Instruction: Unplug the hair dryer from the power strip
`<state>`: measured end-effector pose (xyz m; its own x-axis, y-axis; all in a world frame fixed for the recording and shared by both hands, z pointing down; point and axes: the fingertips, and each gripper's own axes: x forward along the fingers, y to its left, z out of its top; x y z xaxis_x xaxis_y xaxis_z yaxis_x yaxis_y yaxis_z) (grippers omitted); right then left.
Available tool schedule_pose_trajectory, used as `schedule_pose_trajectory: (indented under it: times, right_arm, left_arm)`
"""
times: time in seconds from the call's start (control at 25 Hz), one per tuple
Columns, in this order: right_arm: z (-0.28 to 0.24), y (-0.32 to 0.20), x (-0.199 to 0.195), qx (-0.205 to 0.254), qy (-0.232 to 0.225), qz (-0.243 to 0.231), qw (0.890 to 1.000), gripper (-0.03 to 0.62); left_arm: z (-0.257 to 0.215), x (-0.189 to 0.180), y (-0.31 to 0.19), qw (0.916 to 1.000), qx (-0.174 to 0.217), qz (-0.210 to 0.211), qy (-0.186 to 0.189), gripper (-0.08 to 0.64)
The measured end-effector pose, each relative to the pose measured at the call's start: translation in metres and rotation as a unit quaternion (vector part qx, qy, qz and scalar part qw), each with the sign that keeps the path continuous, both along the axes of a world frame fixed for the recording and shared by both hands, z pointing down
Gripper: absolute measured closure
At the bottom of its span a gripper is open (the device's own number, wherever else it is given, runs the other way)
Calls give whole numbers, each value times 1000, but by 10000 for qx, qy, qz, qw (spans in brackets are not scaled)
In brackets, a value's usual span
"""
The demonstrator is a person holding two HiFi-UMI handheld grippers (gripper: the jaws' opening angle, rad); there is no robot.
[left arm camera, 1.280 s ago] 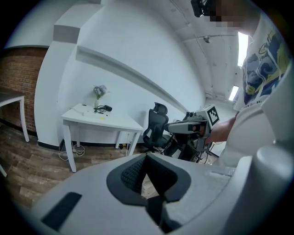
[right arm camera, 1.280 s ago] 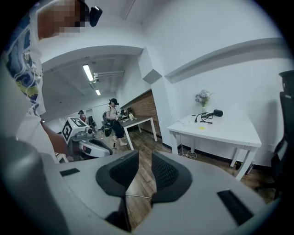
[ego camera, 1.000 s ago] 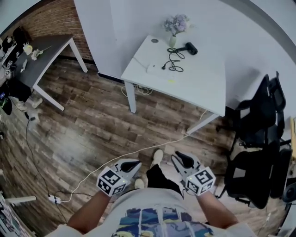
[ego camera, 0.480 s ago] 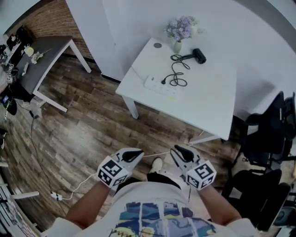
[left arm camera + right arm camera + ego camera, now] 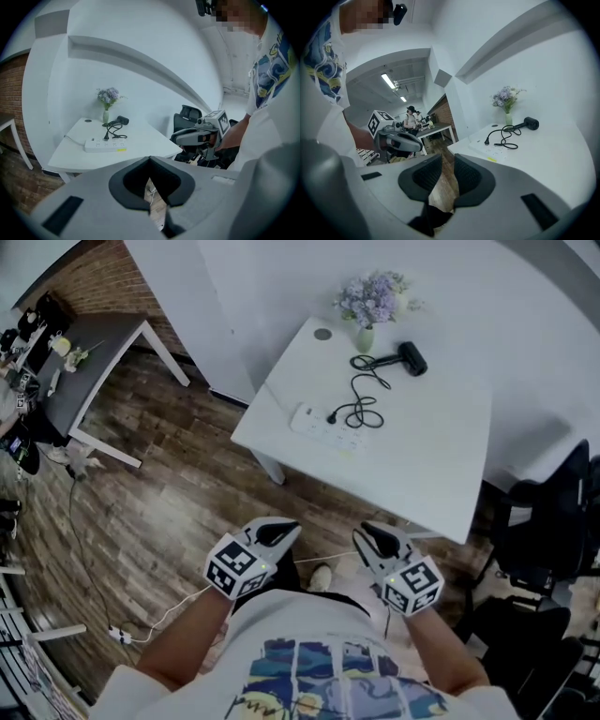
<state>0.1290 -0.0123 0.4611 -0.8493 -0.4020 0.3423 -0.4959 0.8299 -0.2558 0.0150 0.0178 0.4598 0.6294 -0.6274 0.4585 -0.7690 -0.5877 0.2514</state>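
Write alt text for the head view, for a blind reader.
Seen from above, a person holds the left gripper and right gripper, both empty, over a wood floor, short of a white table. On the table lie a black hair dryer, its coiled cord, a white power strip and a vase of flowers.

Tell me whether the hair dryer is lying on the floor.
No, the hair dryer lies on the white table, close to the vase of flowers.

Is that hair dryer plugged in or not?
Plugged in, it seems: the black plug stands upright on the white power strip, its cord looping back to the hair dryer.
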Motion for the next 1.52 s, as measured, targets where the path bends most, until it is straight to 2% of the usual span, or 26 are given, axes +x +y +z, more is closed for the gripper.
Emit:
schedule_pose_trajectory:
  times: [0.28,0.52,0.76,1.08,1.32,1.52]
  right_arm:
    - [12,-57,-7,-82,113,339,9993,509]
    - [20,-112,-31,-242,315,511,9979,508]
    - [40,-168,-61,-350,544,592,9962,505]
    - [70,-219,-91,-488,847,734,9925,499]
    - [95,-247,-100,-711,1037,951,9875,491]
    - [109,-268,-108,-848,1178,1086,9834,486]
  left_arm:
    - [20,-18,-79,9995,-23,298,-53,558]
    - [31,-40,-150,9980,-129,625,5,558]
    - [50,-60,-210,9956,-177,918,-115,558]
    - [86,-71,-257,9886,-337,1438,-286,558]
    - [118,-75,-278,9804,-535,1829,-501,558]
    - [134,-73,-289,9715,-533,2196,-709,558]
